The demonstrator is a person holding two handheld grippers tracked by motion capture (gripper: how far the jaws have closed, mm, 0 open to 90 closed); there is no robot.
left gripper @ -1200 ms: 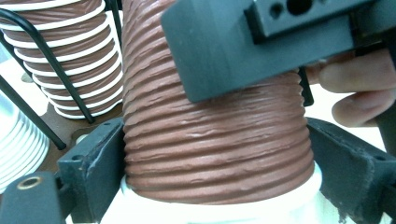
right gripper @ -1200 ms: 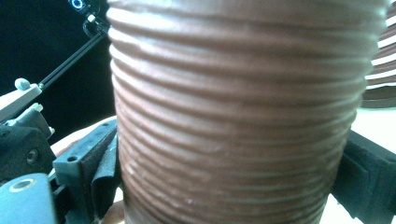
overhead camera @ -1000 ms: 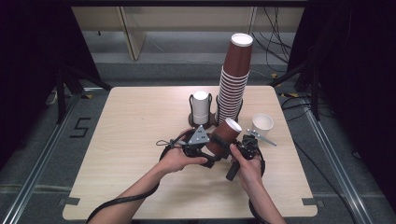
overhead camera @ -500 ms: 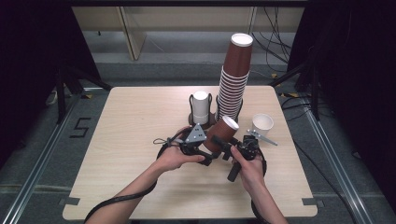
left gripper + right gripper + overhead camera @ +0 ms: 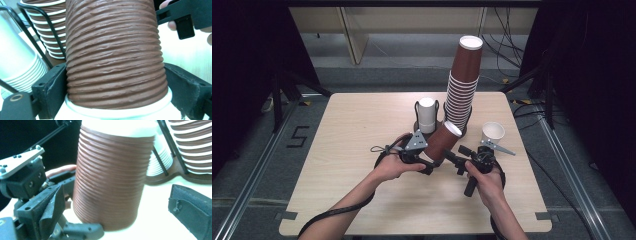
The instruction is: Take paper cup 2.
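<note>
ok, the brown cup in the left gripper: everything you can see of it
Brown ribbed paper cup, white rim and white inside, looks like corrugated paper. It is tilted, mouth toward the tall cup stack. The left gripper clamps its lower body, a jaw pressed on each side. The right gripper sits beside it, jaws open.

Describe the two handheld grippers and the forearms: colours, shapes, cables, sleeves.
Both grippers are black, with blocky jaws. The left gripper carries a grey three-cornered plate on top, dotted with small screws; the right gripper has a stubby black handle. A black cable trails along the left forearm. The forearms show no sleeves.
</note>
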